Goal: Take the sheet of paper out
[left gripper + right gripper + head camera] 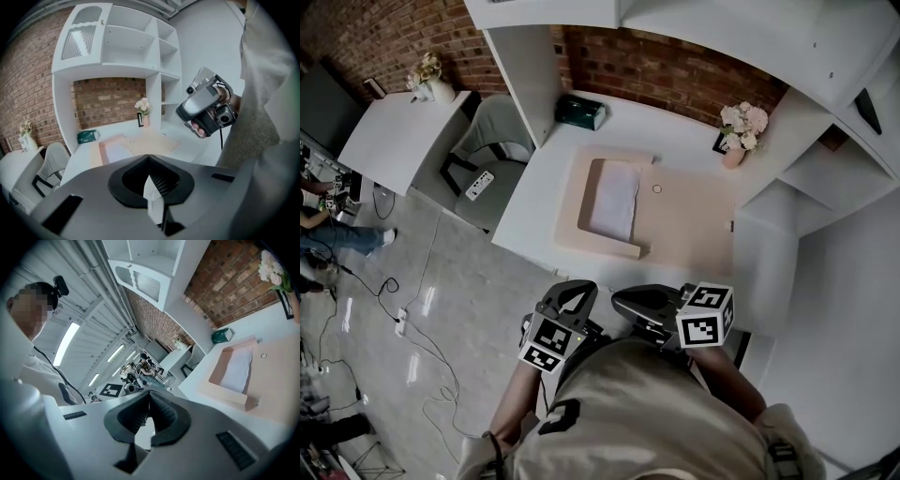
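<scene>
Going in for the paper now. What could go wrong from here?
The left tool and right tool are both shut; touching the sheet of paper that way would likely crease it. It lies flat inside the box walls, so a low approach may shove the box. A wide swing might tip the flower vase nearby.

Your head camera looks steeply down from above your chest. The left gripper (574,295) and right gripper (642,302) sit close under the lens, and the desk (684,141) lies farther ahead. The left gripper view looks low along its own jaws toward the far shelves (126,47), with the desk at middle distance and the right gripper at its right. The right gripper view is tilted and faces left across the desk. All three views share the tray (572,220), the green box (581,112) and the flowers (742,122).
</scene>
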### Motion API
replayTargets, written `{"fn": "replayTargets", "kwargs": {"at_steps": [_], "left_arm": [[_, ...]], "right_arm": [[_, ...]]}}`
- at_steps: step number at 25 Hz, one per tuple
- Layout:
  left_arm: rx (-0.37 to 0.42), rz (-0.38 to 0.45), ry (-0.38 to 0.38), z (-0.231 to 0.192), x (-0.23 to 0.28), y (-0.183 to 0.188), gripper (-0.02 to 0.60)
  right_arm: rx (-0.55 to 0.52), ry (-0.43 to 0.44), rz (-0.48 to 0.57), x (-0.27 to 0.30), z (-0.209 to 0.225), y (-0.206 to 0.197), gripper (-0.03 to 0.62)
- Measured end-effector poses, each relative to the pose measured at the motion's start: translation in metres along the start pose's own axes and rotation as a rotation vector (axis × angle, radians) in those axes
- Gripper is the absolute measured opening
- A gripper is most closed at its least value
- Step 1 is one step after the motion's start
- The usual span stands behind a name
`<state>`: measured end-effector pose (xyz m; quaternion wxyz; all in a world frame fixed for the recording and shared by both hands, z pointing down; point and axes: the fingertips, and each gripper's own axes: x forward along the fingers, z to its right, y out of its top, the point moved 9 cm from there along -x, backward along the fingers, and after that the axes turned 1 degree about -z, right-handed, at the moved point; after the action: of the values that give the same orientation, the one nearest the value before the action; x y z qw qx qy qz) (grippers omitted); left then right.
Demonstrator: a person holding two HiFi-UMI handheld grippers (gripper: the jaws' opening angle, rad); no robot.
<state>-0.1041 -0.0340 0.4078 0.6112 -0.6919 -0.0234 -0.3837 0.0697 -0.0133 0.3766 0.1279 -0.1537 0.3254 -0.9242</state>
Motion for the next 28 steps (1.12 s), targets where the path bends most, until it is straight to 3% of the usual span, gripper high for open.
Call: {"fn": "replayTargets", "kwargs": {"at_steps": [9, 14, 15, 17, 19, 22, 28], "left_arm": [[-0.047, -0.005, 0.098, 0.001, 0.017, 0.021, 0.014], [-0.088, -0.025, 0.153, 0.006, 0.032, 0.031, 0.014], [-0.096, -0.032, 0.164, 0.008, 0.035, 0.033, 0.014], [-0.111, -0.050, 0.189, 0.014, 0.041, 0.036, 0.015], [-0.123, -0.069, 0.212, 0.019, 0.045, 0.041, 0.015], [-0.137, -0.091, 0.236, 0.025, 0.050, 0.045, 0.015], [-0.151, -0.130, 0.272, 0.032, 0.059, 0.049, 0.014]], "right_arm": [[0.363, 0.129, 0.138, -0.026, 0.060, 0.018, 0.029], [0.389, 0.106, 0.173, -0.043, 0.093, 0.032, 0.032], [0.401, 0.096, 0.171, -0.046, 0.104, 0.033, 0.051], [0.466, 0.095, 0.164, -0.047, 0.129, 0.030, 0.153], [0.594, 0.103, 0.176, -0.048, 0.157, 0.023, 0.252], [0.746, 0.070, 0.199, -0.049, 0.199, 0.013, 0.295], [0.851, 0.021, 0.130, -0.034, 0.256, 0.000, 0.318]]}}
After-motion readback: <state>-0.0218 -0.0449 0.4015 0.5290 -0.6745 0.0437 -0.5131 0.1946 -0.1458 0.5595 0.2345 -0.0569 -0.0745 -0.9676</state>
